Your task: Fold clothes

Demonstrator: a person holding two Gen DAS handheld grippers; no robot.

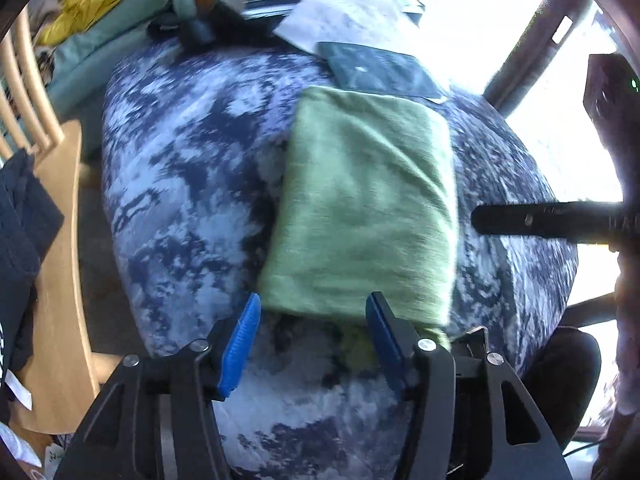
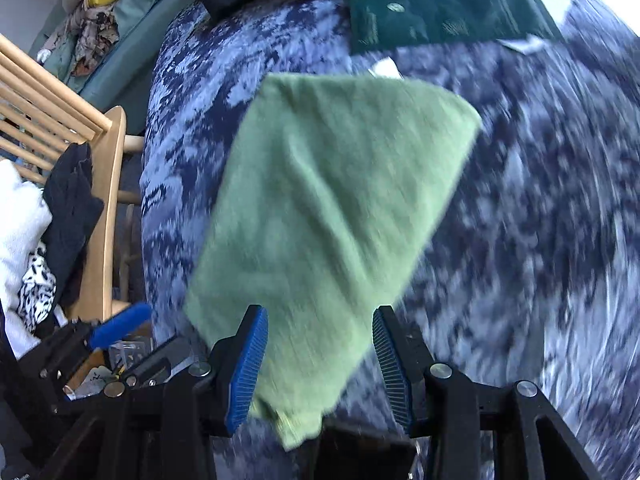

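Both grippers spread above a folded green cloth on a blue-and-white patterned bed cover.

From my left gripper, fingers spread with nothing between the blue pads, I look down on the green cloth: a tidy folded rectangle running from 6 o'clock up towards 12, lying on the bed cover. Its near edge sits just ahead of my fingertips. My right gripper is also spread; the cloth's near corner shows between its pads, but neither pad presses it, so I hold nothing. A dark green book touches the cloth's far edge at 12 o'clock; a wooden chair with dark clothes stands at 9 o'clock. I judge this fold finished. To do it well I would lift clear straight upward, not dragging the corner, then press the layers flat.
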